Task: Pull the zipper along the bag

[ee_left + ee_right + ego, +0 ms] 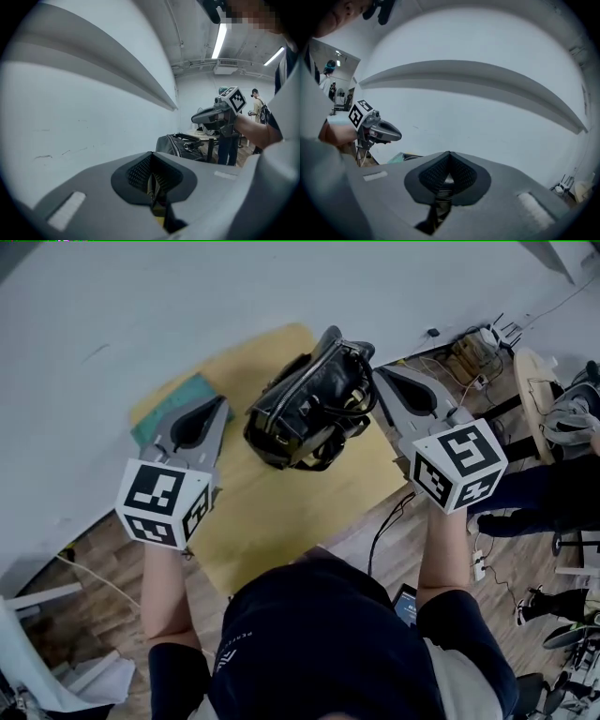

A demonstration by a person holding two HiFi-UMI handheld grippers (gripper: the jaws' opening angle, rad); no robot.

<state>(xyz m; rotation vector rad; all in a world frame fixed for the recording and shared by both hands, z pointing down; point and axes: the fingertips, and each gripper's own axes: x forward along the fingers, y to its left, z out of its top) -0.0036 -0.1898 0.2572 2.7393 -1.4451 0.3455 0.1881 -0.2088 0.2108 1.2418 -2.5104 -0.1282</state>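
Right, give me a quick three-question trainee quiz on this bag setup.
1. Multiple choice: the black bag rests on A) the yellow table, B) the floor, C) a chair.
2. Fill in: the jaws of the left tool and the right tool are both ____.
3. True or false: the left tool is clamped on the bag.
Key: 1 A; 2 shut; 3 false.
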